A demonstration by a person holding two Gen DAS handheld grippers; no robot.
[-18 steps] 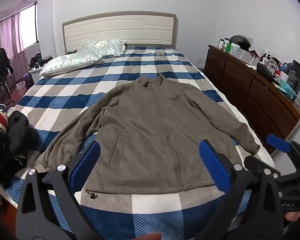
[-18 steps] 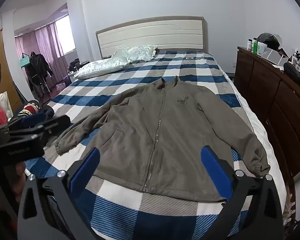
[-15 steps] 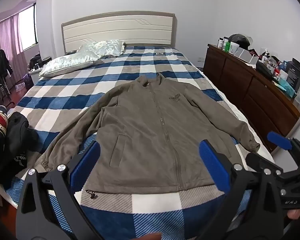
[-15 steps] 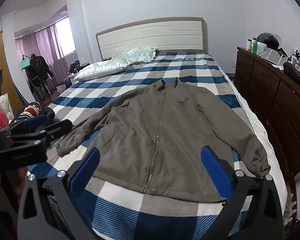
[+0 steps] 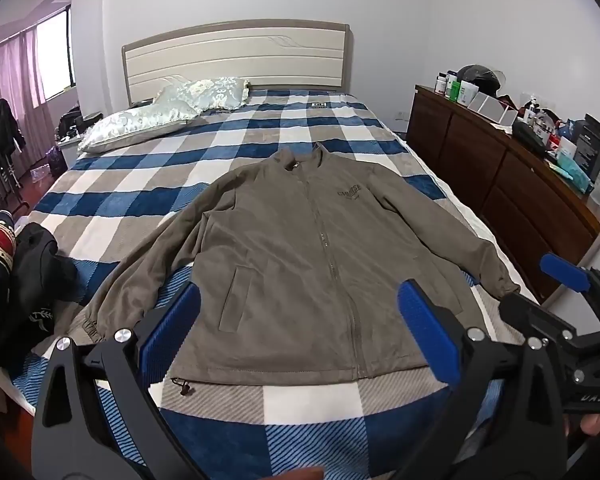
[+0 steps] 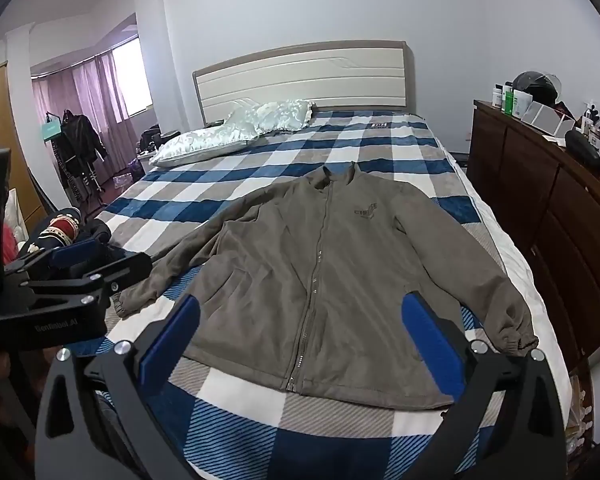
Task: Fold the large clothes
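Observation:
A grey-brown zip-up jacket (image 5: 300,264) lies flat and face up on the checked bed, collar toward the headboard, both sleeves spread out; it also shows in the right wrist view (image 6: 332,272). My left gripper (image 5: 300,332) is open and empty, held above the jacket's hem. My right gripper (image 6: 300,336) is open and empty, also above the hem. The right gripper shows at the right edge of the left wrist view (image 5: 560,292). The left gripper shows at the left of the right wrist view (image 6: 76,272).
The bed has a blue, white and grey checked blanket (image 5: 260,148) with pillows (image 5: 160,116) near the headboard. A dark clothes pile (image 5: 12,276) lies at the bed's left edge. A wooden dresser (image 5: 512,184) with cluttered items stands along the right side.
Both grippers shifted slightly; the view has drifted a little. The jacket has not moved and both grippers stay open.

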